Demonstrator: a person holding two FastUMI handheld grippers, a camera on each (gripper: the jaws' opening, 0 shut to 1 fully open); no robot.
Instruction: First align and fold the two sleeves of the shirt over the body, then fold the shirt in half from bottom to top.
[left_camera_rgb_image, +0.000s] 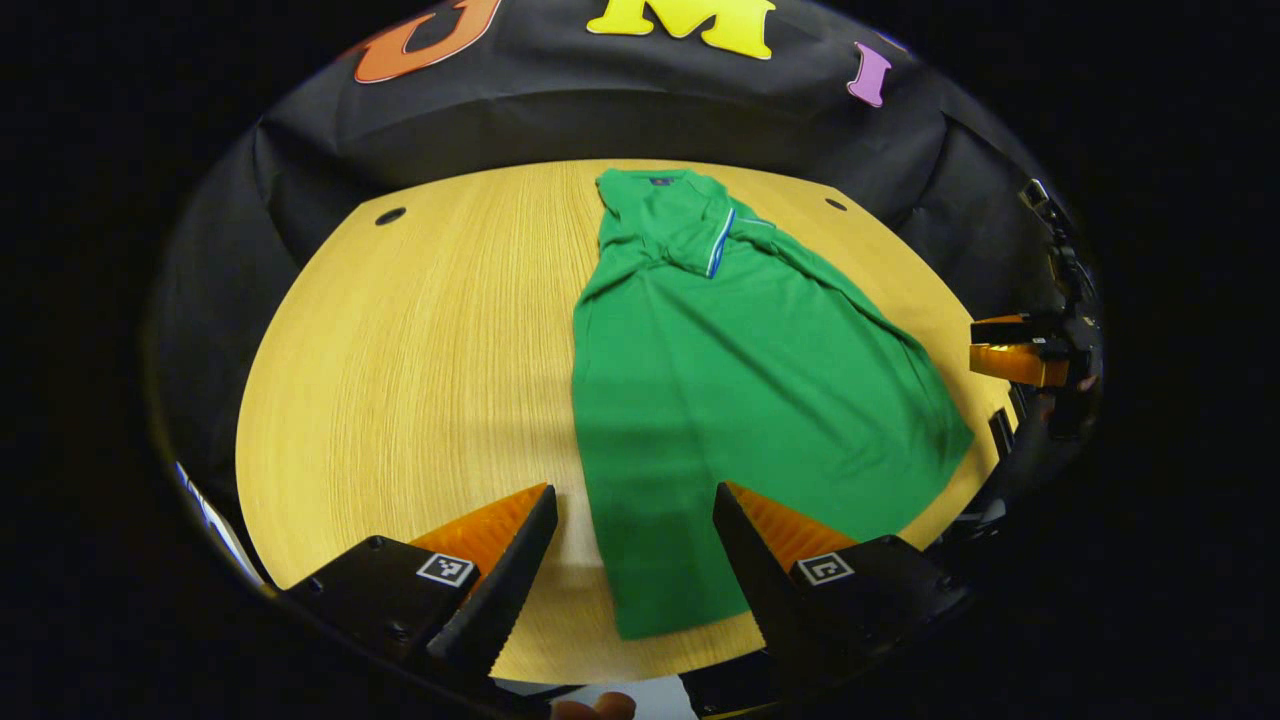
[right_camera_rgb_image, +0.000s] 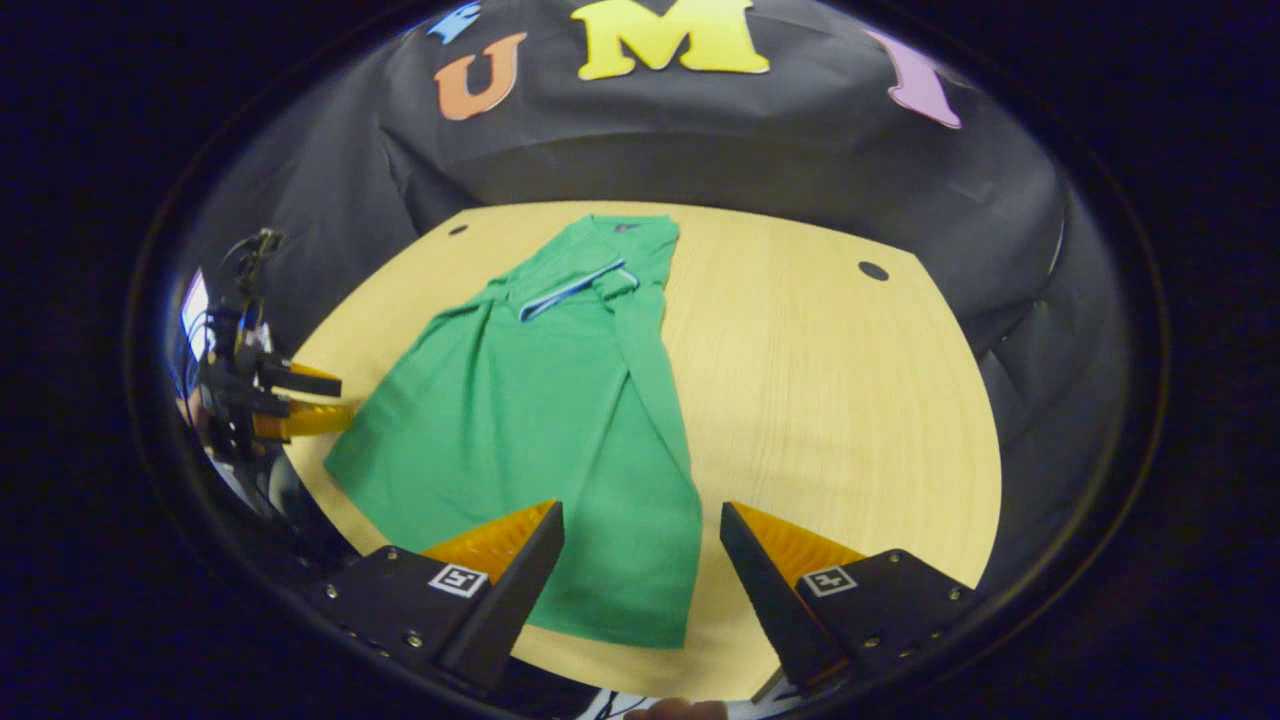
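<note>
Currently:
shirt (left_camera_rgb_image: 740, 400): green, lying on the tabletop (left_camera_rgb_image: 420, 350), collar toward the far wall, hem toward the near edge
sleeves: both look folded in over the body; a sleeve cuff with a light trim stripe (left_camera_rgb_image: 720, 245) lies across the upper chest
body: narrow, long shape, some creases, not yet folded bottom to top
left tool (left_camera_rgb_image: 635, 510): fingers apart, nothing between them touching; hovers over the near-left hem corner of the shirt, holding nothing
right tool (right_camera_rgb_image: 640, 525): fingers apart, holding nothing; hovers over the near-right hem corner (right_camera_rgb_image: 640, 610)
cross view, left tool (right_camera_rgb_image: 300, 400): seen from the right gripper view at the tabletop's left edge, just beside the shirt's hem corner
cross view, right tool (left_camera_rgb_image: 1020, 355): seen from the left gripper view at the tabletop's right edge, near the shirt's side
tabletop: light wood, two small dark holes near the far corners (left_camera_rgb_image: 390, 215)
</note>
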